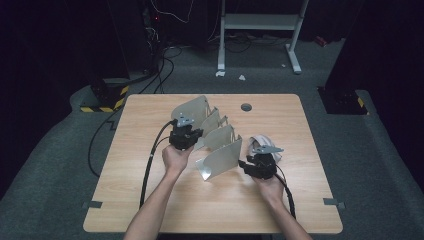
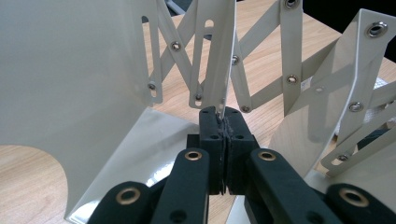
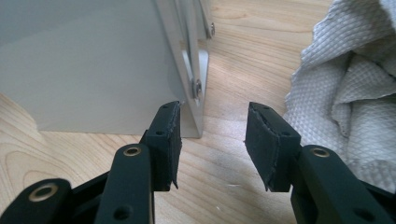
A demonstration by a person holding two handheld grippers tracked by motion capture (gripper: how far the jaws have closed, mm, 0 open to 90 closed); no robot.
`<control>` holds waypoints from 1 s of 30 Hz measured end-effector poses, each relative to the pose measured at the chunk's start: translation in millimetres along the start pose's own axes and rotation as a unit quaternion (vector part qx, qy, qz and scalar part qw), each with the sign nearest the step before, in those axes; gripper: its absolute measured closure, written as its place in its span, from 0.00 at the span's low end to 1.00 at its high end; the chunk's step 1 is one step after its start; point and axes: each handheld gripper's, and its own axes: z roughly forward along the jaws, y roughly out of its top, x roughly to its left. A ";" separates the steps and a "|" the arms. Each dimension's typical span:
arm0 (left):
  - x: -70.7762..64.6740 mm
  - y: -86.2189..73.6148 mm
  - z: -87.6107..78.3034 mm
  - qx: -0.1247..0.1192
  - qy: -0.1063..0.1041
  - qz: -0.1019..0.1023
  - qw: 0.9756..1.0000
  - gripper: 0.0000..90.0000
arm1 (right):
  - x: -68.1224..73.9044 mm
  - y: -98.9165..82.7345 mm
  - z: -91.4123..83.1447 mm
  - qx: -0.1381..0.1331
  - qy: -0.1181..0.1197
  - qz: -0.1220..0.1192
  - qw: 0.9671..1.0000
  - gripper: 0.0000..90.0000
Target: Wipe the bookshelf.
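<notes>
Folding rack [image 1: 212, 140] of pale metal plates joined by crossed riveted strips stands spread out near the middle of the wooden table [image 1: 150, 200], running from the far left toward the near right. At its left end, seen from above, the left gripper [image 1: 192, 136] sits against the rack, the hand [image 1: 176, 159] behind it and a black cable [image 1: 150, 165] trailing back toward the table's near edge. In the left gripper view the two black jaws are pressed together on the lower edge of one upright plate [image 2: 219, 60], so this pair of tongs is narrow and holding the rack. A wide flat plate [image 2: 74, 70] stands just to the left of that pinch, and the crossed strips [image 2: 261, 79] fan out to the right of it.

Farther right, the rack's near end plate [image 1: 220, 159] stands tilted on the table. Just beside it is the right gripper [image 1: 248, 164], held by the other hand [image 1: 270, 185]. In the right gripper view its jaws stand wide apart with only bare table between them; the left jaw's tip is right at the bottom corner of the end plate [image 3: 93, 74], though I cannot tell whether it touches. To the right of the jaws lies a crumpled white cloth [image 3: 345, 93], close to the right jaw, on the table behind the right gripper in the high view.
</notes>
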 end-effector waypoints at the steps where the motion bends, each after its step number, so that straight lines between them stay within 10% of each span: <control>1: 0.9 -0.5 -0.4 -0.001 0.000 -0.003 1.000 0.97 | 0.5 -0.3 0.6 0.000 0.001 0.001 1.000 0.62; 20: 15.3 -14.6 -15.7 0.006 0.009 -0.016 1.000 0.57 | 3.5 -0.9 -0.3 0.001 0.004 -0.001 1.000 0.61; 30: 38.1 -29.4 -36.0 0.005 0.043 -0.034 0.998 0.52 | 6.4 -0.2 -0.6 -0.002 0.008 -0.005 1.000 0.61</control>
